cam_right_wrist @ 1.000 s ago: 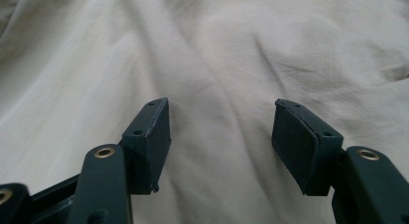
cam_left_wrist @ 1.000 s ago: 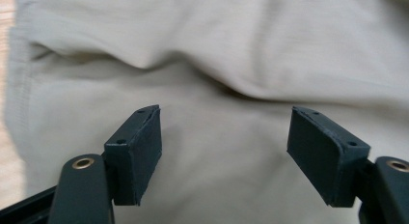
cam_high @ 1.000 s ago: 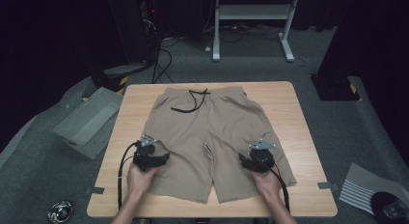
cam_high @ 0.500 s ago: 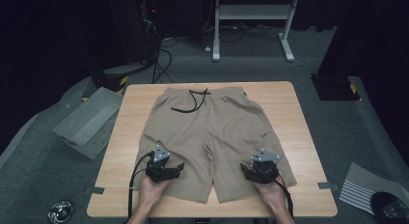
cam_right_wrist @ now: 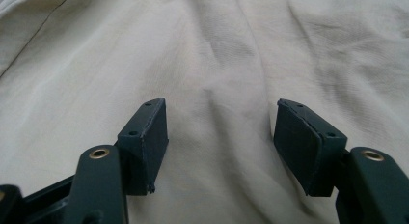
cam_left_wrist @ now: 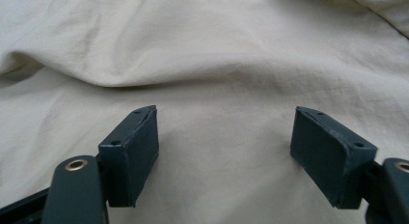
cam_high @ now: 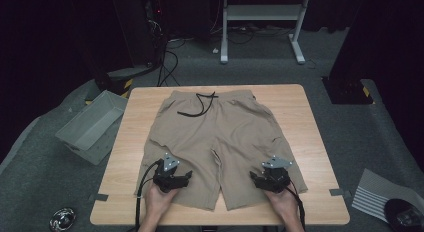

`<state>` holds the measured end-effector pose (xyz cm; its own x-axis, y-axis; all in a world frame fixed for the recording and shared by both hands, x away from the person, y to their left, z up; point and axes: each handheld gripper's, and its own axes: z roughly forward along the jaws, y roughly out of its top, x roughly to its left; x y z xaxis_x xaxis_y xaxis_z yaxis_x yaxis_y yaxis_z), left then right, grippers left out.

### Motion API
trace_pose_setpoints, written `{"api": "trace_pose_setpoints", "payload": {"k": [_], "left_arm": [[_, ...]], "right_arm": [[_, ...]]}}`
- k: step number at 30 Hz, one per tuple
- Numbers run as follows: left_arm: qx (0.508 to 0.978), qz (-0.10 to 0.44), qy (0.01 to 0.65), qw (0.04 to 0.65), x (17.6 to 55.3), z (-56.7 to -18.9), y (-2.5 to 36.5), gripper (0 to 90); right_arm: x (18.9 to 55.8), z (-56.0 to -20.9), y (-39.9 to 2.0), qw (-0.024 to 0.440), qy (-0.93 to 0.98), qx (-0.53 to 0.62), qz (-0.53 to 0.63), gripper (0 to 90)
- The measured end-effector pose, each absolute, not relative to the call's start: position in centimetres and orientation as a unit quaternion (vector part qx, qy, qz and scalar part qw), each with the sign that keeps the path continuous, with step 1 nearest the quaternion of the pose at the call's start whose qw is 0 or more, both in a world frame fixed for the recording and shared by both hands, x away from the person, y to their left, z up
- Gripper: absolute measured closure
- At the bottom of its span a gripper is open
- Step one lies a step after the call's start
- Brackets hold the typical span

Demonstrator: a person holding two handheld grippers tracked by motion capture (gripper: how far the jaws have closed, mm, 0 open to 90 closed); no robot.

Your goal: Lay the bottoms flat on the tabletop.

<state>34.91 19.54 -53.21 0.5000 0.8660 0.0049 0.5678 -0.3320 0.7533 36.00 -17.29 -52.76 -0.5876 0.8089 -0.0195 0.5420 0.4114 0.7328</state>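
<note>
Both grippers sit low over the legs of a pair of khaki shorts (cam_high: 220, 142) near the person's edge of the table. On the left gripper (cam_high: 176, 178) the jaws stand well apart over the left leg, with plain cloth between the pads and nothing pinched; they have just been opening a little further. The right gripper (cam_high: 270, 178) hovers over the right leg, its jaws likewise spread wide with only flat, lightly creased cloth between them. Each is held in a hand (cam_high: 159, 202) coming in from the near edge, and a black cable (cam_high: 142, 192) trails from the left one.

Taking the shorts as landmark and going from large to small: the wooden table (cam_high: 310, 142) lies under them and shows as bare wood on all sides. The shorts are spread flat on it, waistband toward the far edge, leg hems toward the person. Left of the shorts, off the table on the grey carpet, stands a grey plastic bin (cam_high: 90, 126), tilted; its inside looks bare. Beyond the waistband, across the floor, stands a white metal frame (cam_high: 260, 22). To the right of the shorts, down on the floor, lies a striped sheet (cam_high: 372, 194). At the waistband a black drawstring (cam_high: 200, 104) lies in loose loops on the cloth. Off the left hem, on the floor, sits a small shiny round object (cam_high: 62, 218).
</note>
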Motion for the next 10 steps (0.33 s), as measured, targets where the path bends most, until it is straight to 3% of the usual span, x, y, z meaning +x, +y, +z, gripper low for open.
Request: {"api": "trace_pose_setpoints", "payload": {"k": [10], "left_arm": [[0.788,0.208,0.456,0.357,34.9,-53.2,19.55,25.3]], "right_arm": [[36.0,-52.77,-17.29,0.19,0.818,0.413,0.352,36.7]]}}
